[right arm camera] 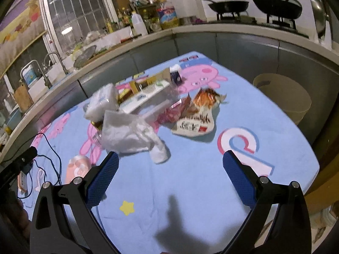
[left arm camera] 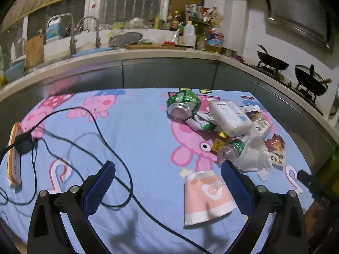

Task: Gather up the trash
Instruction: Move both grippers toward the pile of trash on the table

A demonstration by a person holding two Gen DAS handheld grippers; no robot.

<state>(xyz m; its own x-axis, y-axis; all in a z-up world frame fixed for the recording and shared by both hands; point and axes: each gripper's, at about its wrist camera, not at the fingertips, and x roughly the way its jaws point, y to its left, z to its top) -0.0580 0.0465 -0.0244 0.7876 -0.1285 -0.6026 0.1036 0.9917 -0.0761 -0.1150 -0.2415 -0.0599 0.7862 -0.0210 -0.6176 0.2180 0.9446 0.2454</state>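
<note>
Both grippers hang above the worktop (right arm camera: 190, 182), jaws spread wide and holding nothing, as we begin collecting the trash.

The litter lies heaped toward the worktop's far right corner: a crushed green can (left arm camera: 184, 105), a white pack (left arm camera: 229, 117), a small bottle (left arm camera: 232, 149) under a crumpled clear bag (right arm camera: 129, 134), and snack wrappers (right arm camera: 199, 114) on the side nearest the bin (right arm camera: 284, 97). A pink paper cup (left arm camera: 208, 201) lies on its side apart from the heap, just ahead of the left gripper (left arm camera: 169, 190).

We judge the cup the left gripper's easiest first pick: close lightly across its wall, since paper will buckle. The right gripper (right arm camera: 170, 177) is best sent to the clear bag nearest it, pinching a bunched fold rather than flat film; what lies beneath the bag we cannot quite make out through the blur.

The worktop wears a blue cartoon-pig cloth. A black cable (left arm camera: 110, 148) loops across its left half to a power strip (left arm camera: 13, 154) at the left edge, worth avoiding. Beyond run a sink, cluttered bottles and two woks (left arm camera: 292, 72) on a stove.
</note>
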